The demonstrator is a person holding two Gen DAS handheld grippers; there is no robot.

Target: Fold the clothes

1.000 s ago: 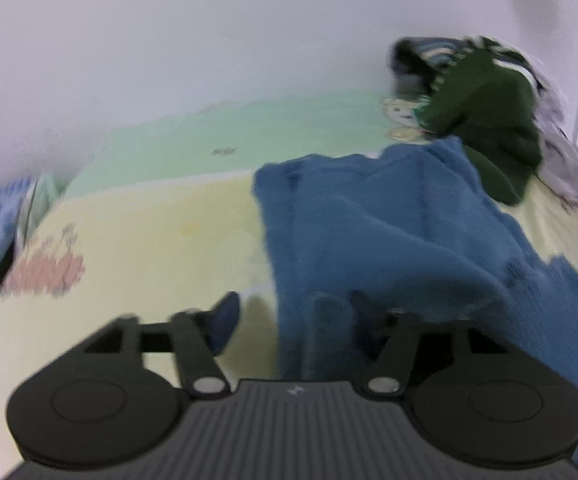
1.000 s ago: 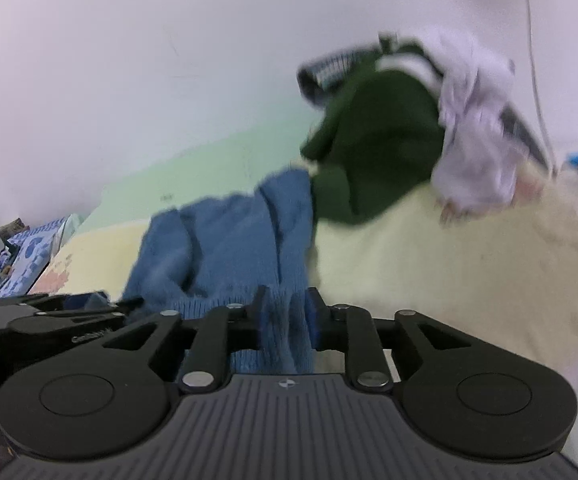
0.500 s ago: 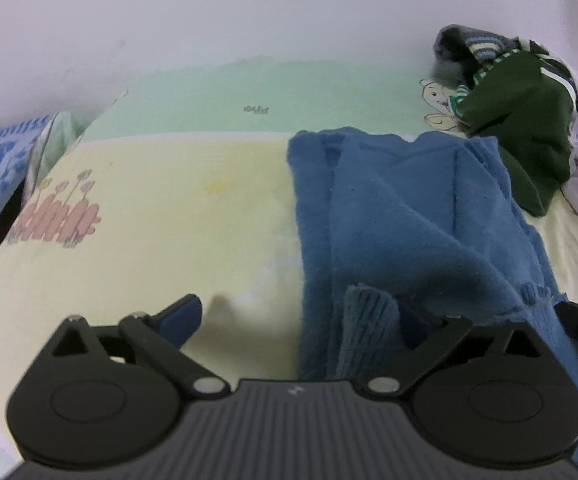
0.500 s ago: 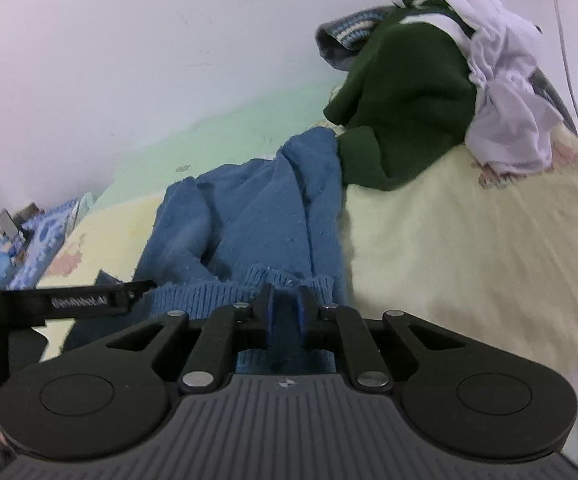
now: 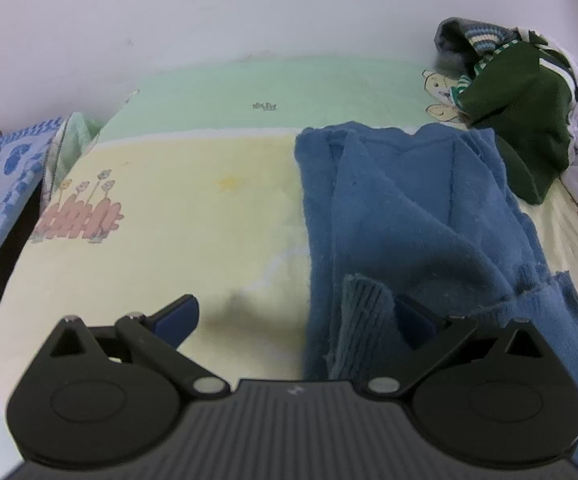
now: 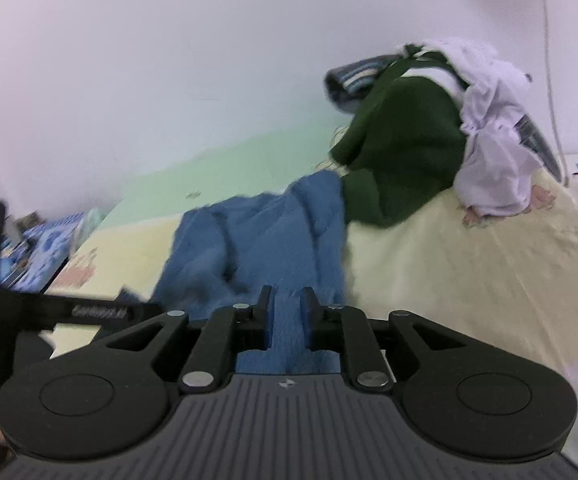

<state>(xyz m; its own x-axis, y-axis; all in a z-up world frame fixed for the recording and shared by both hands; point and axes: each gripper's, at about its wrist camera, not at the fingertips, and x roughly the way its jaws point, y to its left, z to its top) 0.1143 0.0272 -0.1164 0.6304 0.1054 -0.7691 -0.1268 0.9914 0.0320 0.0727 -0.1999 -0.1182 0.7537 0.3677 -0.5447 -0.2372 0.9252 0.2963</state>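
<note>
Ample bare sheet [image 5: 193,216] beside cardigan [image 5: 401,216]

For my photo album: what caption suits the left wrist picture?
Open left tongs over a blue sweater on a bed, clothes pile behind.

Soft even indoor light, faint shadows, strong fisheye bending at dark corners, right wrist view slightly motion-blurred
</note>
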